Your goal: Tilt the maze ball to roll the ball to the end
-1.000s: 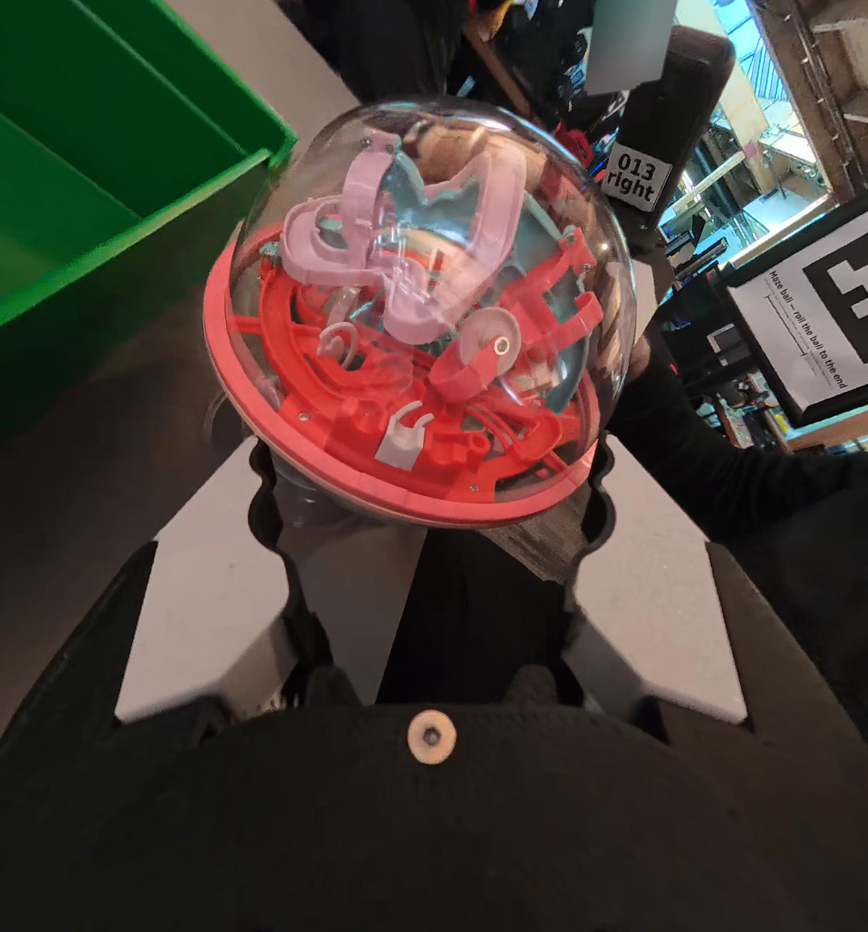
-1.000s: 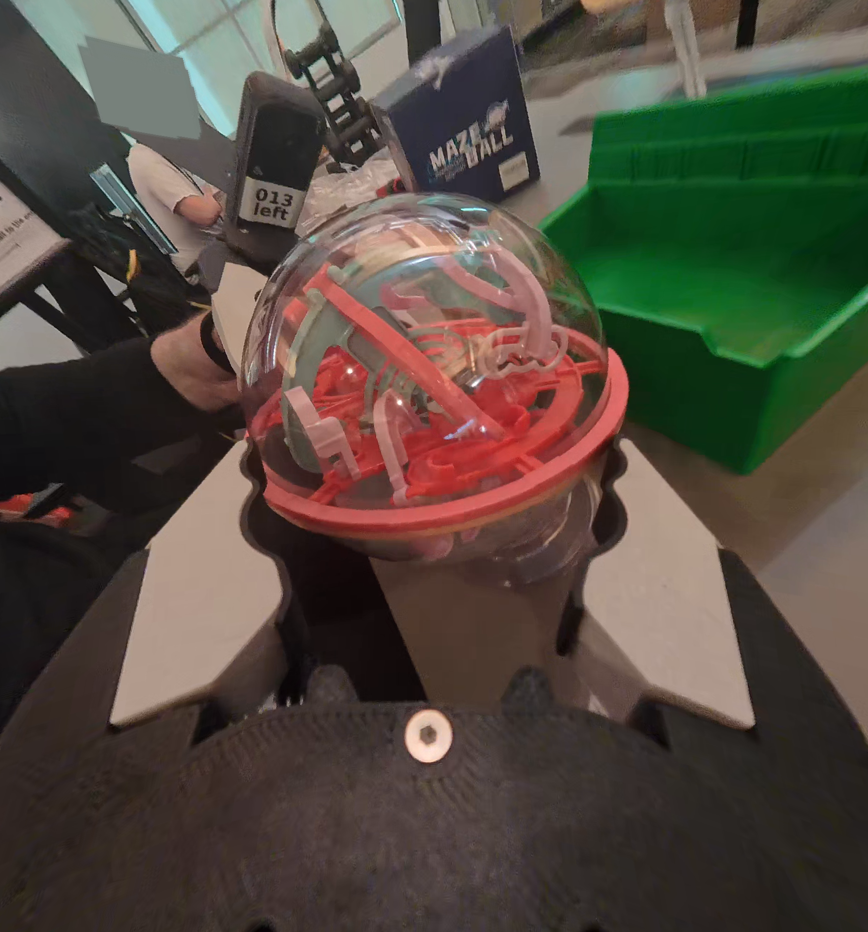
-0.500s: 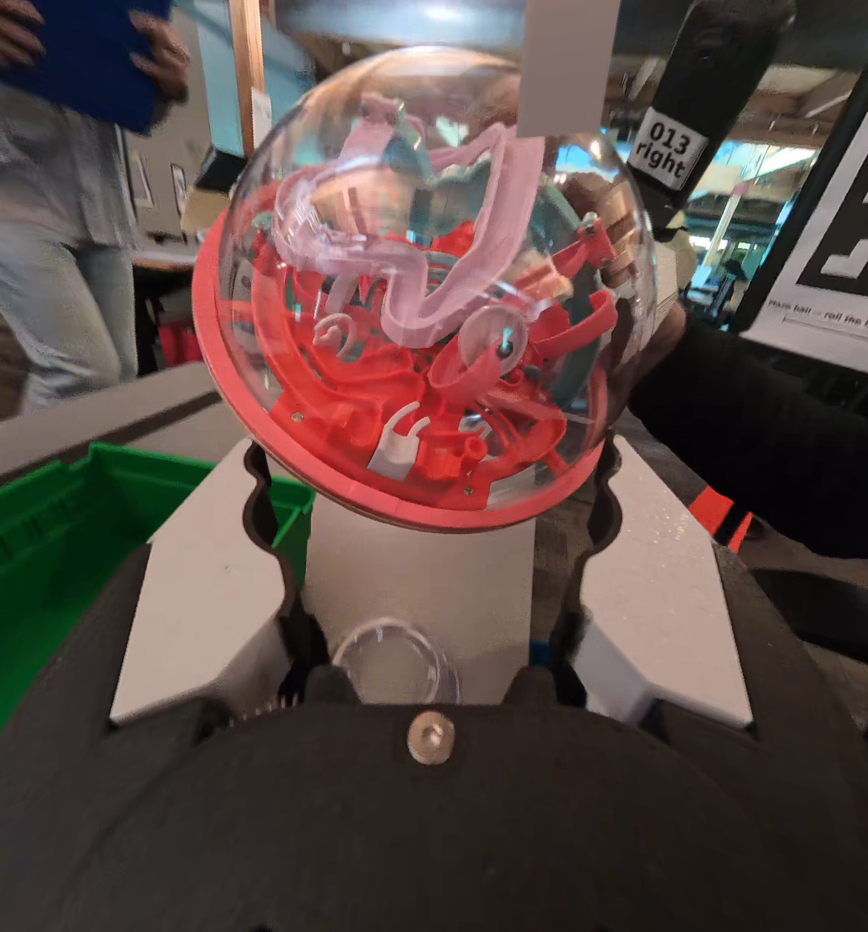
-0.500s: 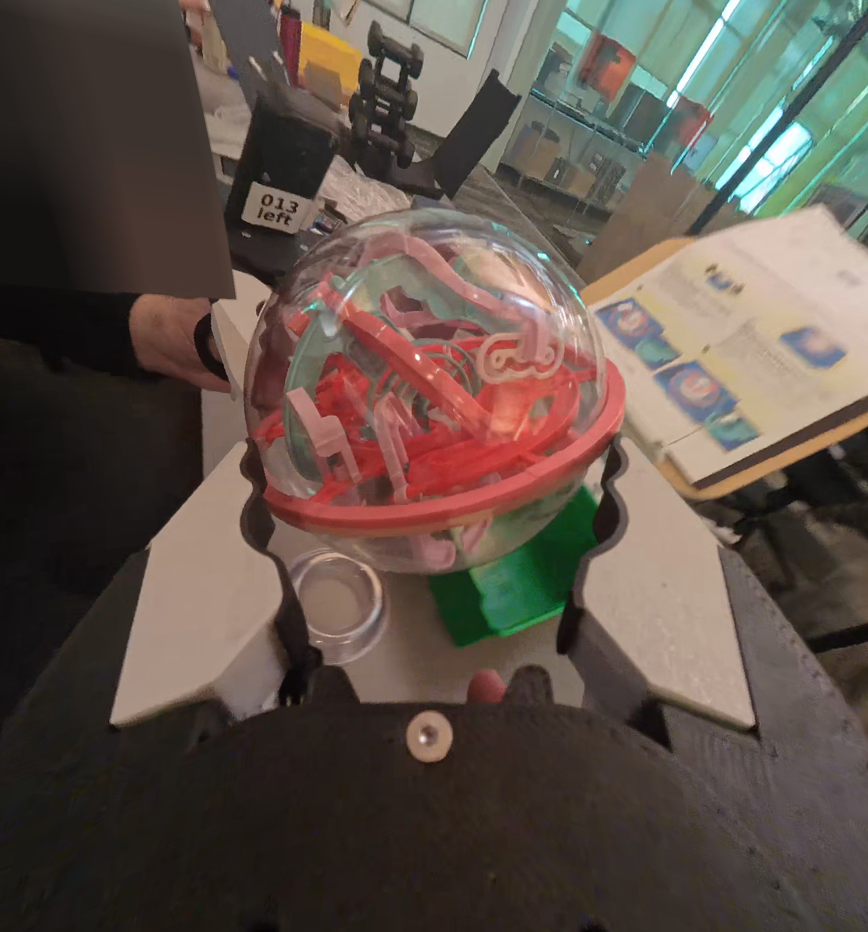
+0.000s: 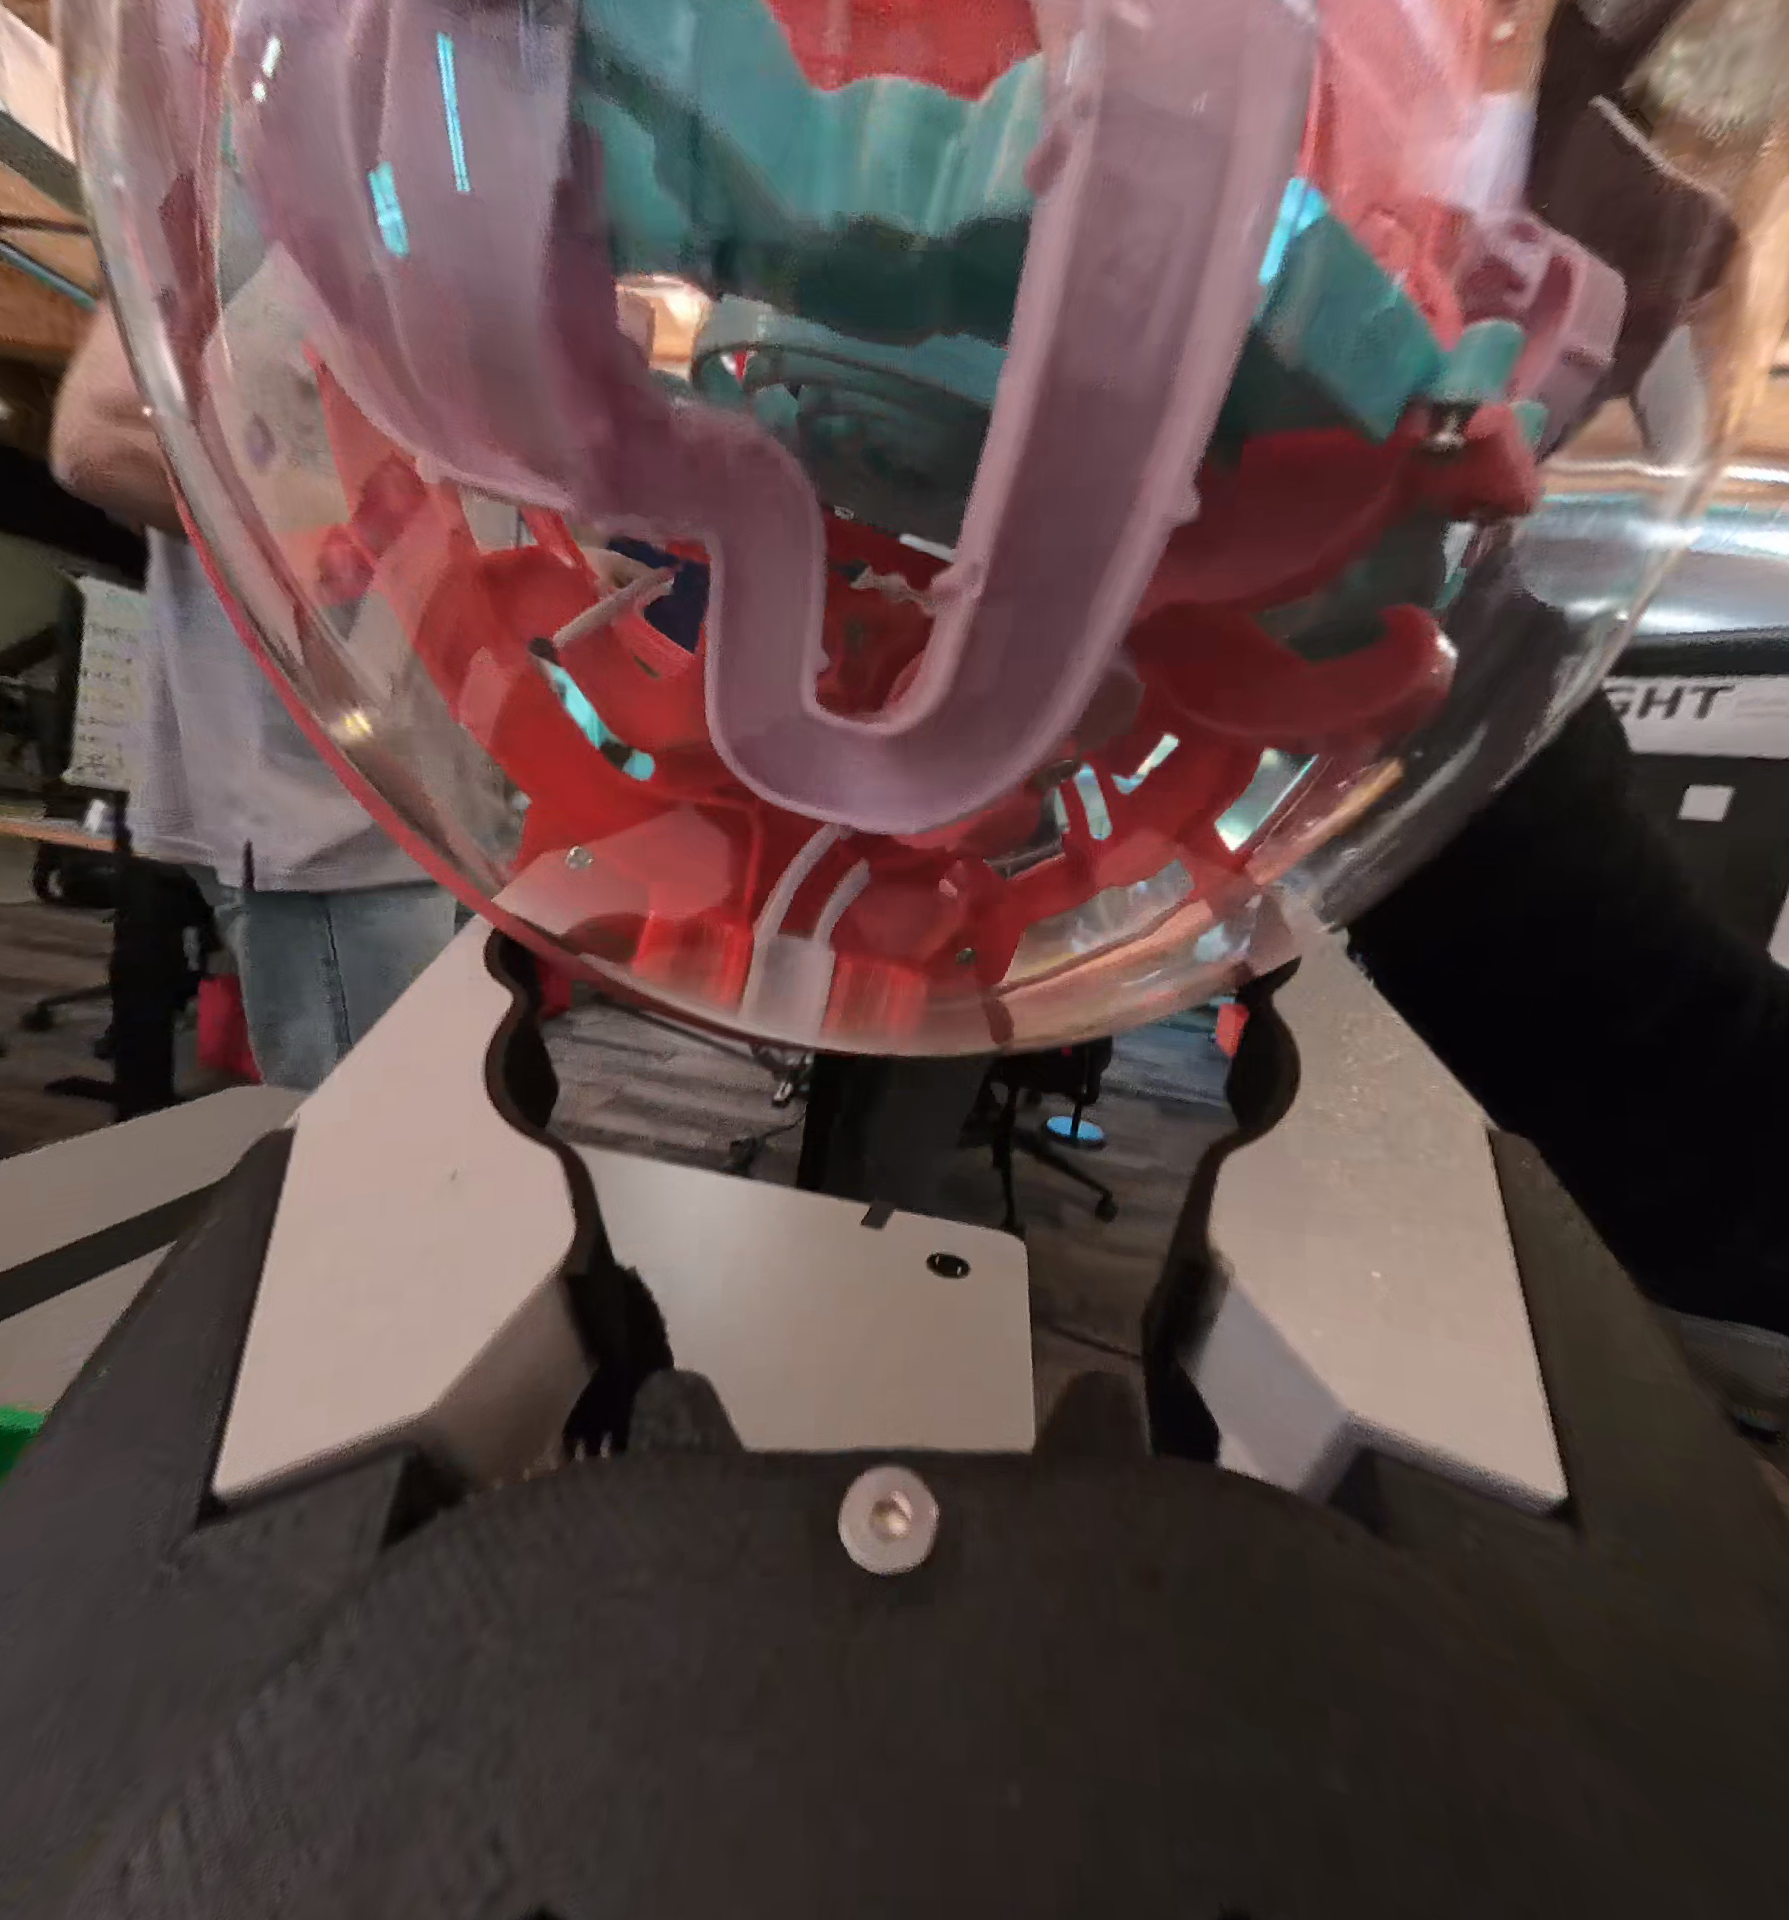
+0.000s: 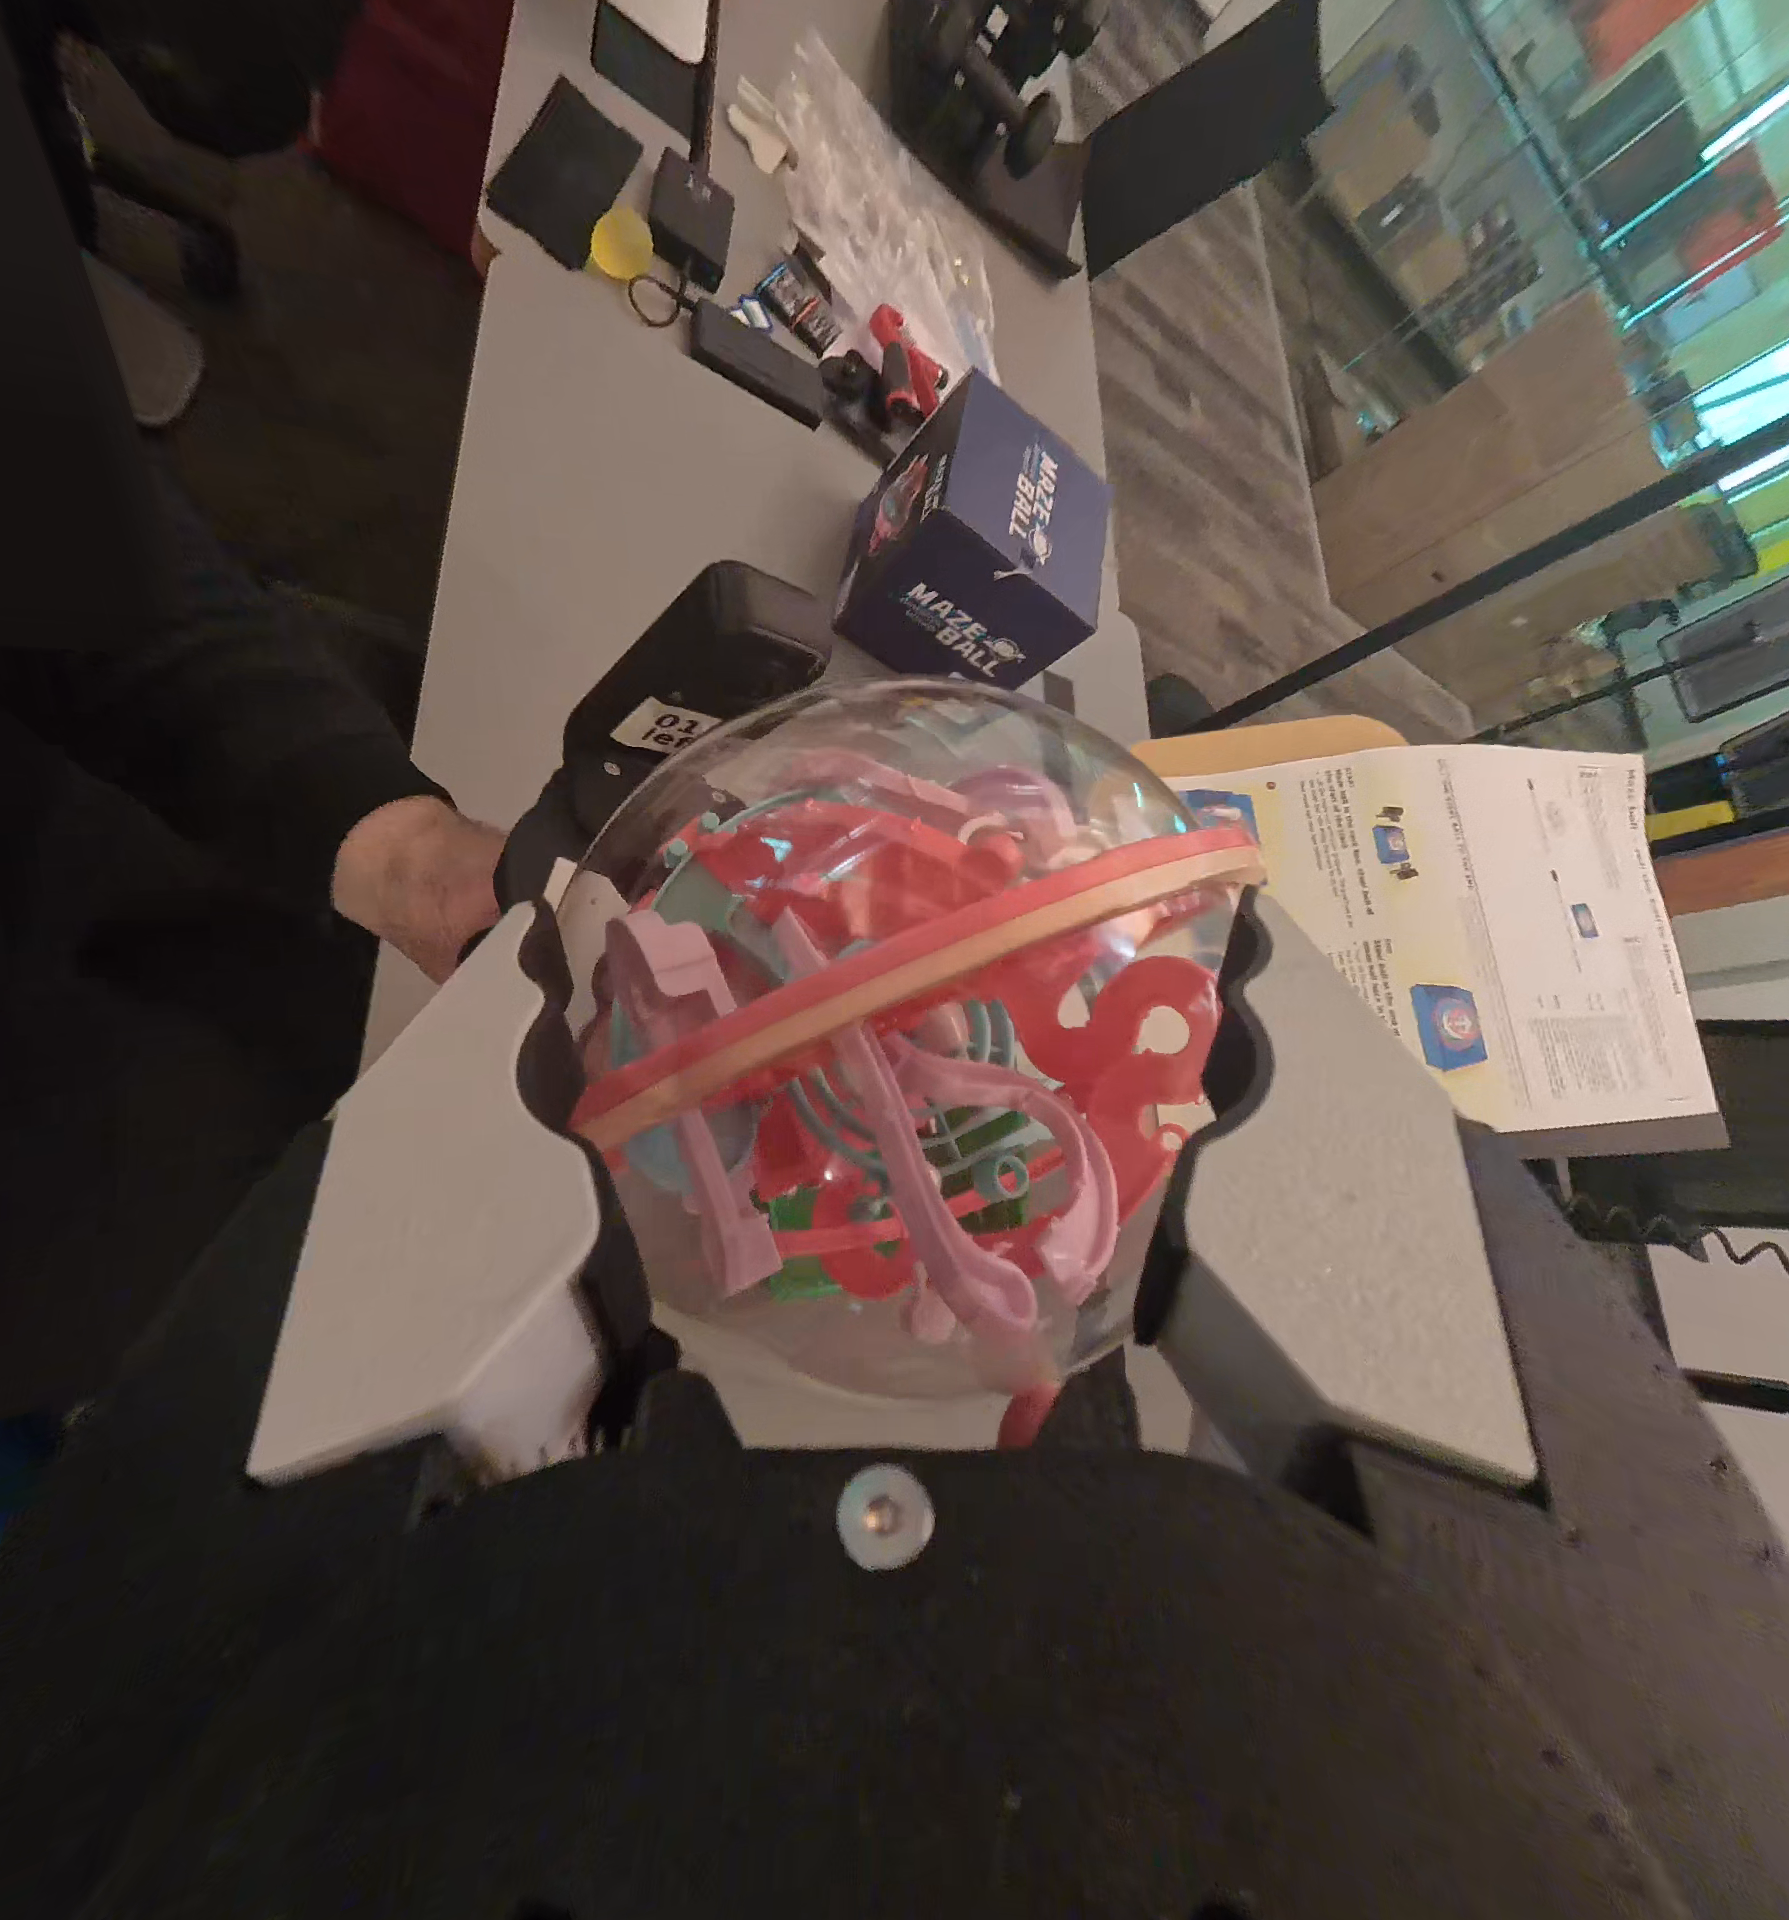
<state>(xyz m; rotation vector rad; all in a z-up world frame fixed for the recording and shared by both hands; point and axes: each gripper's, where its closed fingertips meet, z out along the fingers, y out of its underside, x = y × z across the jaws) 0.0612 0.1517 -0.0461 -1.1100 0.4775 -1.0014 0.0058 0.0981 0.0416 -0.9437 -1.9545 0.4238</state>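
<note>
Maze ball point(image 6: 895, 1049) held aloft above the desk point(image 6: 599, 499), pinched between left claw point(image 5: 890, 997) and right claw point(image 6: 895, 1049), steeply tilted — rolling under way; inner ball not discernible, so progress cannot be judged.

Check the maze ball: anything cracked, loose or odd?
Nothing stands out. The maze ball sits whole between the right gripper fingers, its red seam tilted, as the task needs. The left view is too blurred to show the small ball.
</note>
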